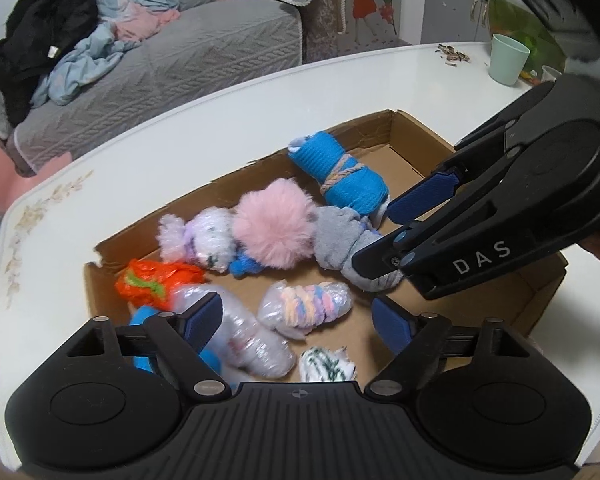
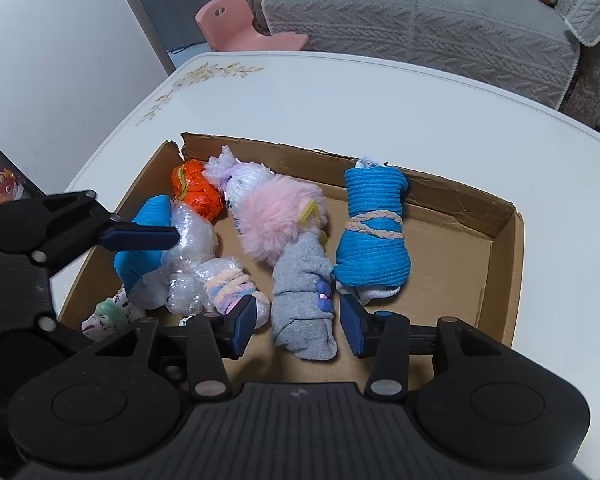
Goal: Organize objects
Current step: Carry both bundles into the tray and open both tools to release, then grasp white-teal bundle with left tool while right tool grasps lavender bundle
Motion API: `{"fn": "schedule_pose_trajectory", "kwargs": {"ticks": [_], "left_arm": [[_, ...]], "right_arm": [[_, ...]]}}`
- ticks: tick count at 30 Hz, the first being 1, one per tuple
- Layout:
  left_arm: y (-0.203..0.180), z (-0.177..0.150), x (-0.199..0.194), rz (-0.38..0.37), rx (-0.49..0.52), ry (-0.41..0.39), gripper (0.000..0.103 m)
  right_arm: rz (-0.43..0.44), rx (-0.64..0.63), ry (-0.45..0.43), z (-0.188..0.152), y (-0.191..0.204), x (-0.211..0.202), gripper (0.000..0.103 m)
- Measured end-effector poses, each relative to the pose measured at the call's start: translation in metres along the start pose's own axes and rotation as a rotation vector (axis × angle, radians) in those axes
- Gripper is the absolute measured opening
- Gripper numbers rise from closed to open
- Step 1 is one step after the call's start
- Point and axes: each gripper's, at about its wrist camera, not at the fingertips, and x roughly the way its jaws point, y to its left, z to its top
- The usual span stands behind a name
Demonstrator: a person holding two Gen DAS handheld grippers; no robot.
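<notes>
Grey sock roll (image 2: pixel 304 312) between open right tool (image 2: pixel 298 320) pads, untouched

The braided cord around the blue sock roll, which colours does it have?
Pale peach and lavender, clearest in the right wrist view: braided cord.

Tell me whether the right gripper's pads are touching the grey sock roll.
Apart. The right wrist view shows the right gripper straddling the grey sock roll, with cardboard visible between each pad and the sock.
</notes>
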Motion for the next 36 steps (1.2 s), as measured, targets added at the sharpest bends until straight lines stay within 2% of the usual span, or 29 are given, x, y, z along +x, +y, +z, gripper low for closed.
{"fn": "schedule_pose_trajectory", "kwargs": {"ticks": [5, 11, 17, 19, 22, 26, 31, 36], "left_arm": [[0.019, -0.007, -0.024, -0.001, -0.052, 0.023, 0.087], [0.048, -0.025, -0.056, 0.011, -0.127, 0.06, 0.094], [0.059, -0.062, -0.08, 0.049, -0.161, 0.104, 0.098], [0.057, -0.077, -0.085, 0.052, -0.178, 0.124, 0.098], [0.05, -0.101, -0.085, 0.074, -0.188, 0.132, 0.098], [0.035, -0.128, -0.069, 0.106, -0.16, 0.18, 0.097], [0.029, -0.129, -0.061, 0.14, -0.142, 0.156, 0.097], [0.032, -0.13, -0.055, 0.15, -0.195, 0.14, 0.098]], "right_arm": [[-0.002, 0.004, -0.011, -0.002, 0.001, -0.005, 0.046], [-0.013, 0.003, -0.015, -0.013, 0.006, -0.017, 0.051], [-0.05, 0.016, -0.015, -0.035, 0.013, -0.039, 0.06], [-0.067, 0.038, -0.018, -0.044, 0.014, -0.048, 0.069], [-0.071, 0.108, -0.011, -0.063, 0.016, -0.061, 0.071], [-0.107, 0.109, 0.002, -0.092, 0.028, -0.067, 0.077], [-0.135, 0.101, 0.069, -0.106, 0.034, -0.049, 0.077], [-0.141, 0.144, 0.096, -0.106, 0.03, -0.035, 0.078]]}}
